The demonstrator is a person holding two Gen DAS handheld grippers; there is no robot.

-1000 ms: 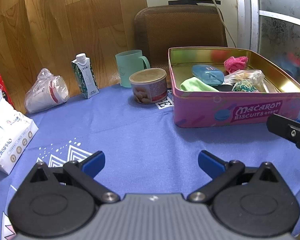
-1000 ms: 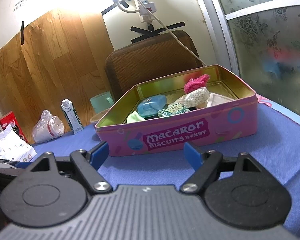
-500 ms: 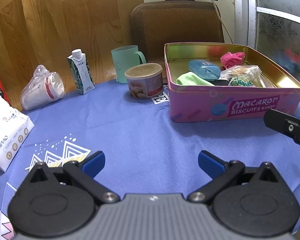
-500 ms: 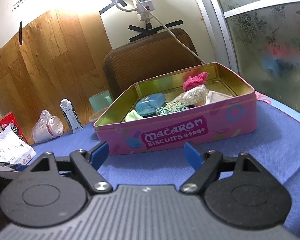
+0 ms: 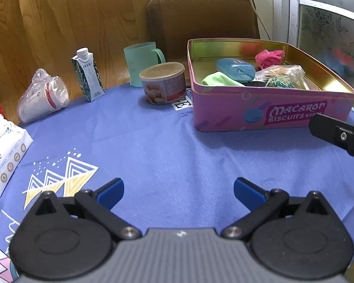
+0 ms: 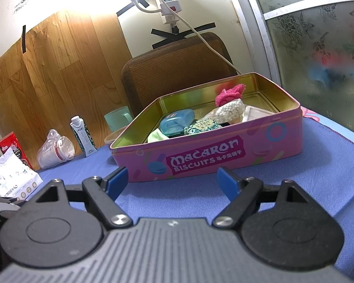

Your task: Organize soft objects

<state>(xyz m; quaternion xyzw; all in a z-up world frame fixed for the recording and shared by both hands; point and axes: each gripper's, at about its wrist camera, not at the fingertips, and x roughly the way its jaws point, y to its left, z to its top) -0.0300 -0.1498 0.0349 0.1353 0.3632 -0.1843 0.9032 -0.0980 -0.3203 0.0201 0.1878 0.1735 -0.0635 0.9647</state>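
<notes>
A pink Macaron Biscuits tin (image 5: 224, 108) (image 6: 200, 151) stands open on the blue cloth. Inside lie a pink fluffy cloth (image 5: 270, 57) (image 6: 229, 94), a green cloth (image 5: 218, 80) (image 6: 157, 136), a blue case (image 5: 236, 68) (image 6: 177, 122), a bag of white beads (image 6: 231, 112) and a teal packet (image 5: 279, 82) (image 6: 200, 127). My left gripper (image 5: 178, 192) hovers open over bare cloth, well short of the tin. My right gripper (image 6: 172, 180) is open and empty just before the tin's front wall; part of it shows in the left wrist view (image 5: 337, 136).
Left of the tin stand a round can (image 5: 162, 86), a green mug (image 5: 142, 62), a small carton (image 5: 87, 75) and bagged paper cups (image 5: 41, 96). A white packet (image 5: 2, 151) lies at the left edge. A brown chair back (image 6: 177, 70) rises behind the table.
The left wrist view has tilted slightly, so the tin and table objects sit a little higher in the picture. The right gripper has stayed put. Both grippers remain open.
</notes>
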